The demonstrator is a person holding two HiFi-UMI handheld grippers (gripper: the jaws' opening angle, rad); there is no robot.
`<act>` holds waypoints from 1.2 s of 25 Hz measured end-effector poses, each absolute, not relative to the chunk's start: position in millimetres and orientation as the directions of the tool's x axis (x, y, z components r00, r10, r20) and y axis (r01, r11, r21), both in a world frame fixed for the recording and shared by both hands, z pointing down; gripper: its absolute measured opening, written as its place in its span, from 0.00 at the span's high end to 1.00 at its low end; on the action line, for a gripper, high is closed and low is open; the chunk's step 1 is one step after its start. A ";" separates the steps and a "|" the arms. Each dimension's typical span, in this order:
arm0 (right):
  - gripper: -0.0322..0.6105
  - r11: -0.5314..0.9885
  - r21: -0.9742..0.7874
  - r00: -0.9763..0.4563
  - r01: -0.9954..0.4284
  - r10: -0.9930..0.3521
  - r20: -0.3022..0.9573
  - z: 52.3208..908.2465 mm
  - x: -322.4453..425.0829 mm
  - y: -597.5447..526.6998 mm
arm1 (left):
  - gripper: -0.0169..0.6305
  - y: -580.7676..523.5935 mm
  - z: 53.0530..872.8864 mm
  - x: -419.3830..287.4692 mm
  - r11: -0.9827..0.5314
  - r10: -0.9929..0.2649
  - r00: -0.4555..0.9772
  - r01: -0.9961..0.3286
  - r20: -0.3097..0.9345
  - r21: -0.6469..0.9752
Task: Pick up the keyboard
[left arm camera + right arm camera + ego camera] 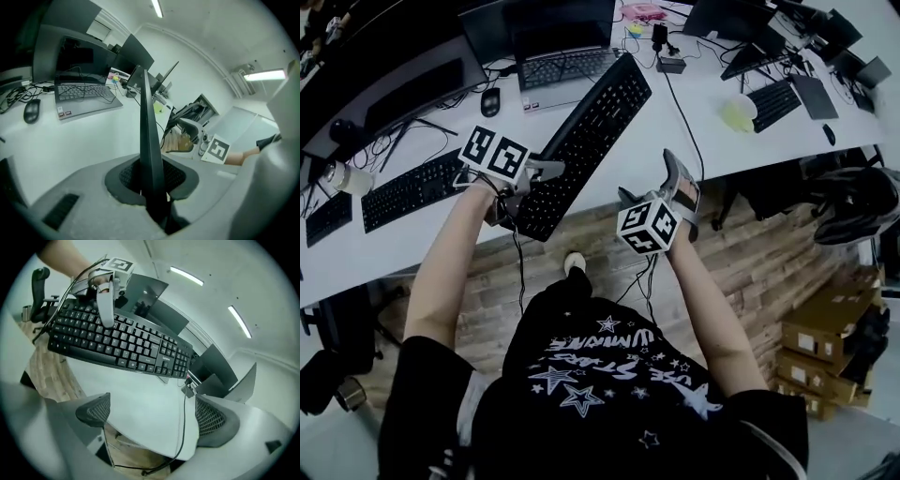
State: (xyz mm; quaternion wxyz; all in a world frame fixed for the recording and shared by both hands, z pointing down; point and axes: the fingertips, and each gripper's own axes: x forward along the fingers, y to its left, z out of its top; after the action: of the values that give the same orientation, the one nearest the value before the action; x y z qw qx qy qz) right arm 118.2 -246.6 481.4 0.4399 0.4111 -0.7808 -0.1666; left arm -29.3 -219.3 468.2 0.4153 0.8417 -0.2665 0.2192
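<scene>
head view: left tongs (542,172) clamped on the black keyboard (592,127), right tongs (654,186) apart and empty

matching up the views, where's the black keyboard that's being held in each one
Head view: keyboard runs diagonally through the upper centre.
Left gripper view: keyboard edge-on, upright at centre.
Right gripper view: keyboard upper left, keys facing the camera.
Shared landmark: the white desk.

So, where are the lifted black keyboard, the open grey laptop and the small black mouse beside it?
lifted black keyboard (592,127): head view, its keys.
open grey laptop (567,67): head view, its key deck.
small black mouse (490,101): head view, its top.
</scene>
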 end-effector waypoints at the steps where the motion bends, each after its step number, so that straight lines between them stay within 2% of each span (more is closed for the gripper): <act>1: 0.06 0.605 0.596 -0.285 -0.528 -0.787 0.547 477.8 121.0 -239.7 | 0.86 -216.2 463.3 -28.0 -0.503 -0.290 0.767 -0.631 0.572 0.590; 5: 0.06 0.594 0.489 -0.325 -0.639 -0.785 0.528 461.4 133.3 -211.9 | 0.86 -200.5 444.3 -21.0 -0.460 -0.375 0.789 -0.615 0.488 0.641; 10: 0.06 0.586 0.435 -0.353 -0.683 -0.787 0.506 450.9 146.5 -173.8 | 0.86 -170.5 423.0 -10.8 -0.444 -0.461 0.796 -0.589 0.392 0.675; 18: 0.06 0.598 0.239 -0.444 -0.765 -0.759 0.476 452.7 152.6 -121.5 | 0.86 -107.2 415.6 6.9 -0.383 -0.546 0.779 -0.559 0.307 0.735; 25: 0.07 0.555 0.136 -0.460 -0.820 -0.782 0.420 445.8 153.6 -103.6 | 0.86 -66.2 413.9 -1.3 -0.404 -0.609 0.752 -0.567 0.251 0.718; 26: 0.11 0.539 0.123 -0.452 -0.833 -0.792 0.410 443.4 154.4 -101.6 | 0.86 -61.8 412.6 -4.2 -0.409 -0.614 0.753 -0.560 0.237 0.721; 30: 0.36 0.458 0.049 -0.410 -0.888 -0.834 0.368 430.7 158.3 -93.9 | 0.86 -48.9 405.4 -19.0 -0.426 -0.628 0.755 -0.536 0.188 0.728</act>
State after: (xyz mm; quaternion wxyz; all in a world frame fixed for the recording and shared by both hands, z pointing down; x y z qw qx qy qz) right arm 158.3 -93.9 430.7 0.1728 0.5149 -0.8361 0.0770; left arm -19.0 -48.9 405.4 0.4092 0.8426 -0.3456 -0.0561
